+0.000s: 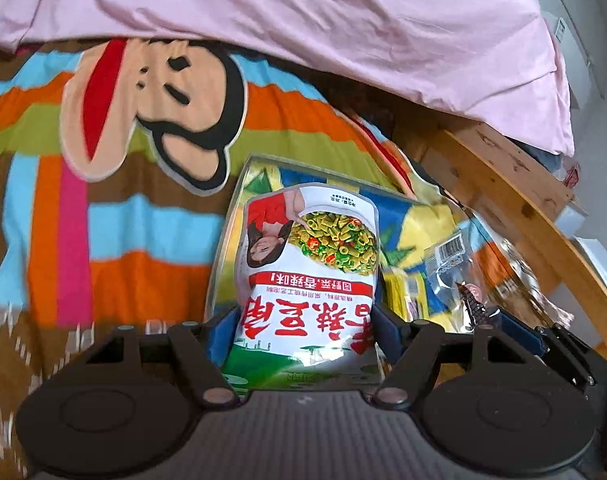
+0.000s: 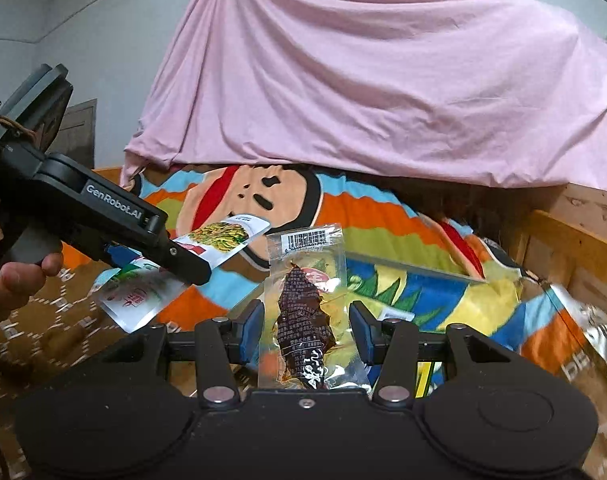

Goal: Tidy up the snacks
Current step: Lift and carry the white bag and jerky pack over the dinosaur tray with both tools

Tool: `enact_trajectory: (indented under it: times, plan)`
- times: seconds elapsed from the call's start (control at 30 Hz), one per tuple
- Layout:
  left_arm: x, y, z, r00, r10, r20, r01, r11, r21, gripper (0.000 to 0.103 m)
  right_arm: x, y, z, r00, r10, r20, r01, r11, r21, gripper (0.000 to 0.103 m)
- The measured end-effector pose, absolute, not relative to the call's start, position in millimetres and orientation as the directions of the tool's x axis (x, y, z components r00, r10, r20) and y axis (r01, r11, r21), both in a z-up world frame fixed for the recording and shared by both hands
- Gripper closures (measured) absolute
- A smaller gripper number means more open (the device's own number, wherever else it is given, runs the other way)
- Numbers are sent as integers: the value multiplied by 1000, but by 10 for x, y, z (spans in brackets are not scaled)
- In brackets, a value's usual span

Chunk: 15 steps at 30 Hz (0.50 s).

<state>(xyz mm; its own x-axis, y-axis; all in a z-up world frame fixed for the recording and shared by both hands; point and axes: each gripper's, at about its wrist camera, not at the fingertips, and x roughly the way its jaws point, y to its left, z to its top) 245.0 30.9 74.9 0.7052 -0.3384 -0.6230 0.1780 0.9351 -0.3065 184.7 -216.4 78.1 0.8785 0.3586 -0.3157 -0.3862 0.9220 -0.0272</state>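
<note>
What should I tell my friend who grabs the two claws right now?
Left claw: shut on the white bean snack packet, held above the blanket.
Right claw: shut on the clear packet with a dark snack.
A big yellow and blue snack bag lies on the striped blanket.
Done: both small packets picked up. Left: put them where they belong; that spot isn't visible.
</note>
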Motion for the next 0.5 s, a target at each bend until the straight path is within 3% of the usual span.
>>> enact_trajectory:
  times: [0.23,0.5]
  plan:
    - [3152,188,642,735,-351,-580,217,933,-289,28,2472,-2130,557,877,334,-347,-352,936,12,54]
    - [3644,69,246,723,-349,-596,227,935,-272,28,2878,-2090,247,850,304,-431,-316,948,44,54]
